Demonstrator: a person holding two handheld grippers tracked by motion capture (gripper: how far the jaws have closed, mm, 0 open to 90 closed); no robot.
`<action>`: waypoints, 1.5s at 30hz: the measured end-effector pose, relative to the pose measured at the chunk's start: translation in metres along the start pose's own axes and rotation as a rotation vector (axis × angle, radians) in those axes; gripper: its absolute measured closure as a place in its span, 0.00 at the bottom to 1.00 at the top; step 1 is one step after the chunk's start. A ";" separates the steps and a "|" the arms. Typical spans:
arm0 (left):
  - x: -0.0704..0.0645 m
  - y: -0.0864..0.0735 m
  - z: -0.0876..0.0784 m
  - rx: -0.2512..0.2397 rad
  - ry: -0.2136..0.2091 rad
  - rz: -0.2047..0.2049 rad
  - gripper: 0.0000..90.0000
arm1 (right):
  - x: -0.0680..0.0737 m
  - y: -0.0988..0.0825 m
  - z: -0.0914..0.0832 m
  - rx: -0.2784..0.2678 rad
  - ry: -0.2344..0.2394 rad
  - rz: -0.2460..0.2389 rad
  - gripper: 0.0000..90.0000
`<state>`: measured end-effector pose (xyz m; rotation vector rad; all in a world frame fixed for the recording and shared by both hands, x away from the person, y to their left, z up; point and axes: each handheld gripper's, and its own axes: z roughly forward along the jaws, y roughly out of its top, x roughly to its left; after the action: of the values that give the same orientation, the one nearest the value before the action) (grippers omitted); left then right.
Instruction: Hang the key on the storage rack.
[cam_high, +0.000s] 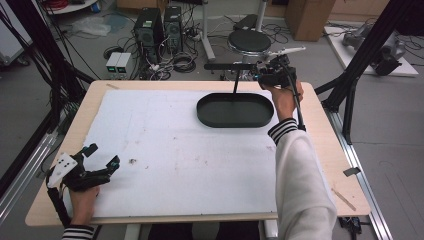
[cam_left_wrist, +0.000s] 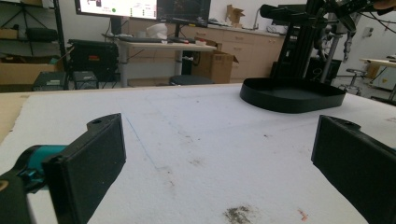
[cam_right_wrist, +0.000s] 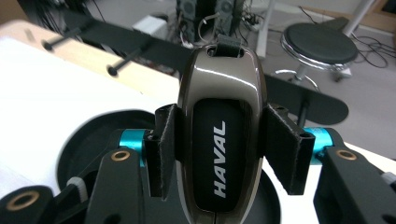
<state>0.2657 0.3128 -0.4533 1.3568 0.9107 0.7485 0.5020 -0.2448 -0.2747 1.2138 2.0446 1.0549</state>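
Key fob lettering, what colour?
White "HAVAL" on the key fob, a black panel in a glossy brown-grey shell; right gripper view.

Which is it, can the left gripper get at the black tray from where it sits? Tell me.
Probably yes: the left gripper stands open at the near left corner, and only bare white mat lies between it and the black tray, though a long reach.

The tray (cam_high: 235, 111) sits on the far right part of the counter (cam_high: 320, 165). The right tool (cam_high: 272, 75) holds a car key (cam_right_wrist: 219, 135) above the tray's far edge. The left tool (cam_high: 102, 160) rests at the near left corner.
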 end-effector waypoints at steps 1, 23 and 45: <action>0.000 0.000 0.000 -0.001 0.001 0.000 0.04 | 0.000 0.000 0.000 0.000 0.000 0.000 0.53; -0.001 0.000 0.000 0.004 0.001 0.007 0.04 | -0.006 -0.028 0.008 0.084 0.028 0.022 0.53; 0.000 0.000 0.000 0.005 0.001 0.008 0.04 | -0.005 -0.039 0.042 0.167 0.045 0.012 0.53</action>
<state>0.2657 0.3127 -0.4532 1.3651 0.9083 0.7535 0.5169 -0.2459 -0.3302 1.2964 2.1987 0.9404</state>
